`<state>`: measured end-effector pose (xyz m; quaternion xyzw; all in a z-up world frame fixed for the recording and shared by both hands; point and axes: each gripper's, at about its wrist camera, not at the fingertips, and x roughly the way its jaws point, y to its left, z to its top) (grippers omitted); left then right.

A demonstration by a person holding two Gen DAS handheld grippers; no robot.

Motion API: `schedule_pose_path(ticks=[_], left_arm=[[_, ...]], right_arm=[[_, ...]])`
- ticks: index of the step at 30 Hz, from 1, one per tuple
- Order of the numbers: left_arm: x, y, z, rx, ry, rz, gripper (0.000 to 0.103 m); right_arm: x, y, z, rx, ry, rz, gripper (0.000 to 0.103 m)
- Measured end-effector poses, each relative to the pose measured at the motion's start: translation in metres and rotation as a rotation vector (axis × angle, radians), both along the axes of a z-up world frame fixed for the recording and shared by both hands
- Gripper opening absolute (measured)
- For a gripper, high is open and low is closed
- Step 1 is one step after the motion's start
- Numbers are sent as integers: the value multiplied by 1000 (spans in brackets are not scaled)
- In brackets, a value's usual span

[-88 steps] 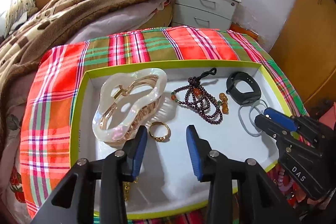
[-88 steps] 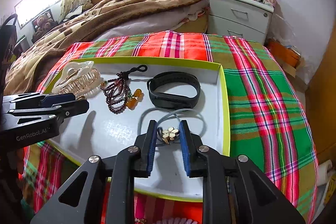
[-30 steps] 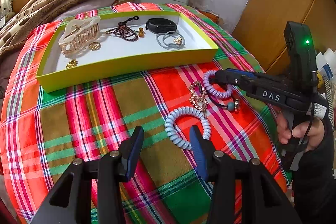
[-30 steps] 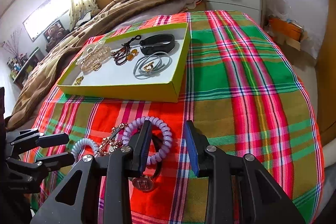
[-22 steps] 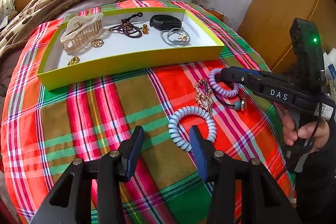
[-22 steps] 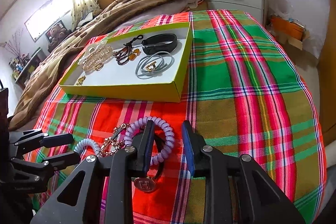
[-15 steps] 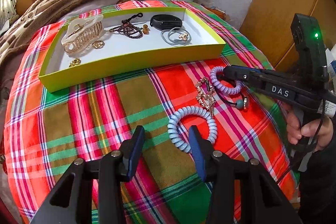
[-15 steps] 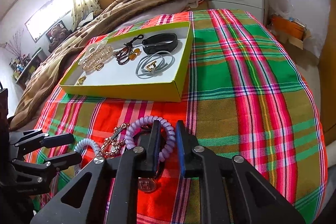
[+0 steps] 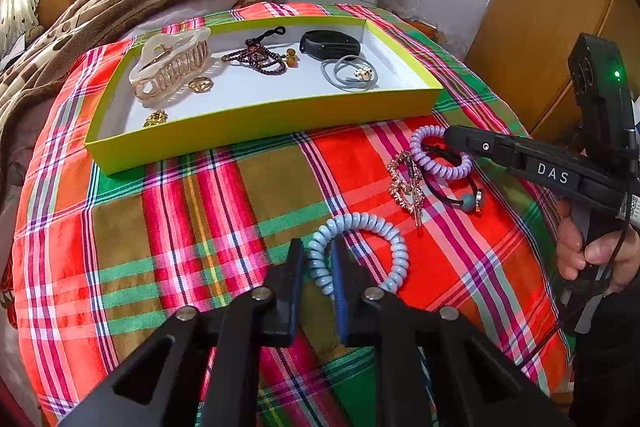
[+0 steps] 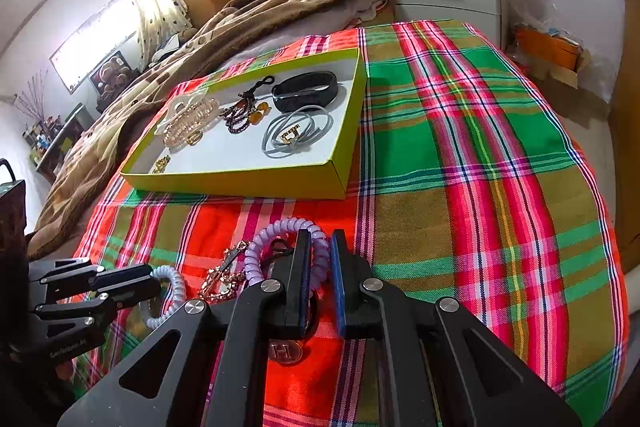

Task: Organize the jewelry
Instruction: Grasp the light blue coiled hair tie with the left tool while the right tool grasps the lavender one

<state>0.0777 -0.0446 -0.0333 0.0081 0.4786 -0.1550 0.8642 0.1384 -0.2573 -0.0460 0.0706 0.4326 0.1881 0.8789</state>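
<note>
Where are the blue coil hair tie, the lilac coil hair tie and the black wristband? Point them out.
blue coil hair tie [image 9: 394, 247], left wrist view, on its right curve.
lilac coil hair tie [image 9: 448, 171], left wrist view, on its lower coils.
black wristband [image 10: 306, 91], right wrist view, on its front band.

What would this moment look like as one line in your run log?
step: grasp | left gripper: just closed on pale blue spiral hair tie | right gripper: shut on lilac spiral hair tie | yellow-green tray: awaiting both
</note>
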Motion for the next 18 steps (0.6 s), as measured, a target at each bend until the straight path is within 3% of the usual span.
schedule_pose_path(ticks=[18], left_arm=[[-6,6,18,-21,-50,11,10]], right_arm=[[-10,-7,18,24,-45,-32,10]])
